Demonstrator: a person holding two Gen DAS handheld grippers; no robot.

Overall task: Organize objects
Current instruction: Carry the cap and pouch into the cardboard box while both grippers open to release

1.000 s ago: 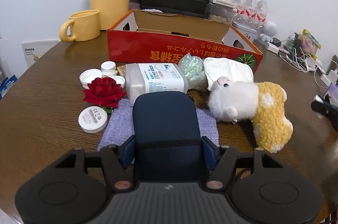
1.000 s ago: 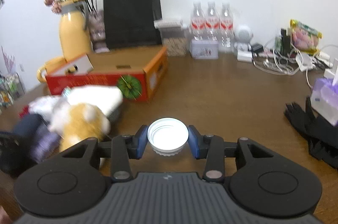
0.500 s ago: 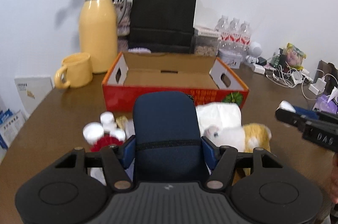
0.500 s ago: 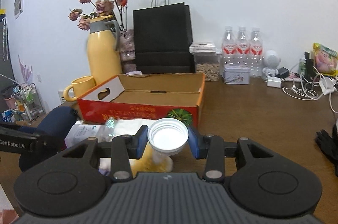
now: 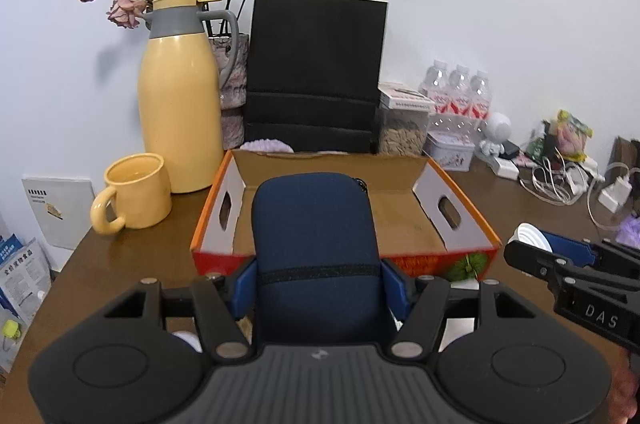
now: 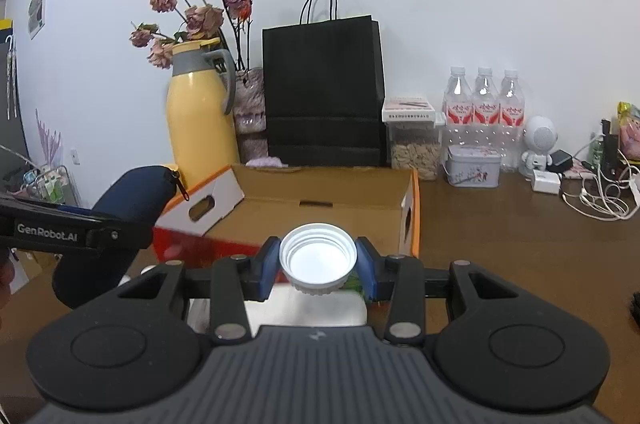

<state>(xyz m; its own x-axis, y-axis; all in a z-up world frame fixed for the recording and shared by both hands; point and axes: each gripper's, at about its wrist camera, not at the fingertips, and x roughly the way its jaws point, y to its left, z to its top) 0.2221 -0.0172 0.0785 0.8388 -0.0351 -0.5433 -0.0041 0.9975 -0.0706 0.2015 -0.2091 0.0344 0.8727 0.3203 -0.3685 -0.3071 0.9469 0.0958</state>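
Note:
My left gripper (image 5: 318, 284) is shut on a navy zip pouch (image 5: 316, 244) and holds it up in front of the open orange cardboard box (image 5: 460, 220). My right gripper (image 6: 318, 266) is shut on a white jar lid (image 6: 318, 258), held above the box's near edge (image 6: 408, 207). The box looks empty inside. The pouch also shows at the left of the right wrist view (image 6: 120, 207). The lid and right gripper show at the right of the left wrist view (image 5: 532, 238).
A yellow thermos jug (image 5: 180, 111) and yellow mug (image 5: 134, 191) stand left of the box. A black paper bag (image 5: 316, 71), a snack jar (image 6: 412, 139), water bottles (image 6: 484, 103) and a tin (image 6: 472, 165) stand behind it. Cables (image 6: 600, 191) lie at the right.
Both grippers have risen from the table clutter and moved toward the box. The pouch and the lid stayed gripped. The toys and jar below have dropped out of sight.

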